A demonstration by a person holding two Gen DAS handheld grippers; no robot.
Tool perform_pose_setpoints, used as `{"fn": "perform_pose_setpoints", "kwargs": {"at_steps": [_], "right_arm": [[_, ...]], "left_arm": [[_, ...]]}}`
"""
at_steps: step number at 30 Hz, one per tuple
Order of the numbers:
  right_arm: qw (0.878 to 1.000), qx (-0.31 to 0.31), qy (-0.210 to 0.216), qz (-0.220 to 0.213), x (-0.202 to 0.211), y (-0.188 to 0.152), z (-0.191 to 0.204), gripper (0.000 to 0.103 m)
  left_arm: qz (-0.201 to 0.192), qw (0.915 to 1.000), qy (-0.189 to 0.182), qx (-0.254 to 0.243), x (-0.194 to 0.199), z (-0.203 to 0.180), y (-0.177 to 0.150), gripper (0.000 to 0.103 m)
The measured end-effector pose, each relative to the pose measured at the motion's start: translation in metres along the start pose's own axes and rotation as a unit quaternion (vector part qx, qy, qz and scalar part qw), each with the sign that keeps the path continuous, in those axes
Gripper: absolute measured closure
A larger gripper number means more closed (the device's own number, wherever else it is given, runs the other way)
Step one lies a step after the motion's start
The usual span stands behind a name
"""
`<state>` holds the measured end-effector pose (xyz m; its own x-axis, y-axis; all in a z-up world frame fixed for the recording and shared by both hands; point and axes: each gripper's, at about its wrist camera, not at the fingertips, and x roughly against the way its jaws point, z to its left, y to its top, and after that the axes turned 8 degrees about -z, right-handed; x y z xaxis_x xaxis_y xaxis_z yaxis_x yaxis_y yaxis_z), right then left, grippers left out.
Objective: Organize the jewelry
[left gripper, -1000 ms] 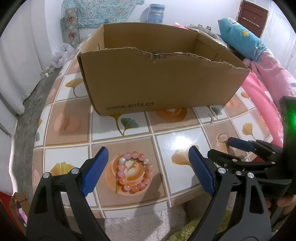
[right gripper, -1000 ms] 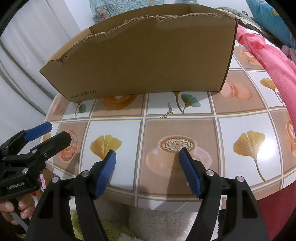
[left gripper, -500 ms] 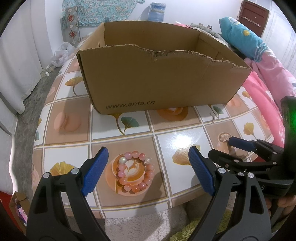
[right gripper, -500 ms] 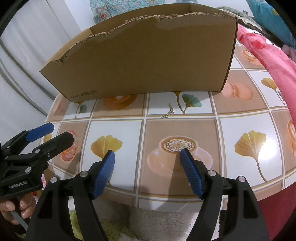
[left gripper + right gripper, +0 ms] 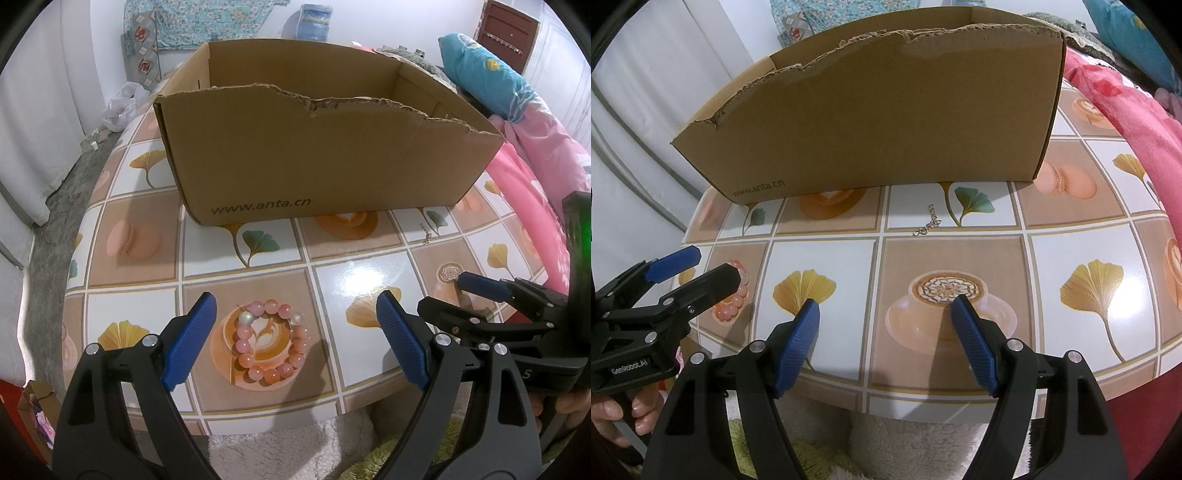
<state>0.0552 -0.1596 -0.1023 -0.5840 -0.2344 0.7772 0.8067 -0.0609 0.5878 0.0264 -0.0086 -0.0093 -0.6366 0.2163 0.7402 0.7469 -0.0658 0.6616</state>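
**Two Tools Wait Above the Jewelry**

The left gripper (image 5: pixel 295 334) hangs over the pink bead bracelet (image 5: pixel 271 341). Its jaws are spread wide and hold nothing. The bracelet lies flat on the surface (image 5: pixel 133 295), near the front edge, between the two blue pads, so it looks like the tool is lined up to pick it up.

The right gripper (image 5: pixel 884 341) hangs over a picture of a coffee cup. Its jaws are apart too, and nothing is in them. A thin silver chain (image 5: pixel 929 224) lies farther back, near the cardboard box (image 5: pixel 879 110) but not touching it.

The box stands open at the top, probably so the jewelry can go inside. Whether anything is in it already, I cannot tell.

Count: one bracelet, one chain, one box, two grippers.
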Motion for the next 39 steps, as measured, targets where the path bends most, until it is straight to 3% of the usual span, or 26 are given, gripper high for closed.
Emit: {"fn": "perform_pose_setpoints", "kwargs": {"at_steps": [39], "right_arm": [[1.000,-0.004,0.002,0.000,-0.0010,0.0001,0.0021,0.028]], "left_arm": [[0.001,1.0000,-0.001,0.004,-0.0007,0.0023,-0.0006,0.019]]}}
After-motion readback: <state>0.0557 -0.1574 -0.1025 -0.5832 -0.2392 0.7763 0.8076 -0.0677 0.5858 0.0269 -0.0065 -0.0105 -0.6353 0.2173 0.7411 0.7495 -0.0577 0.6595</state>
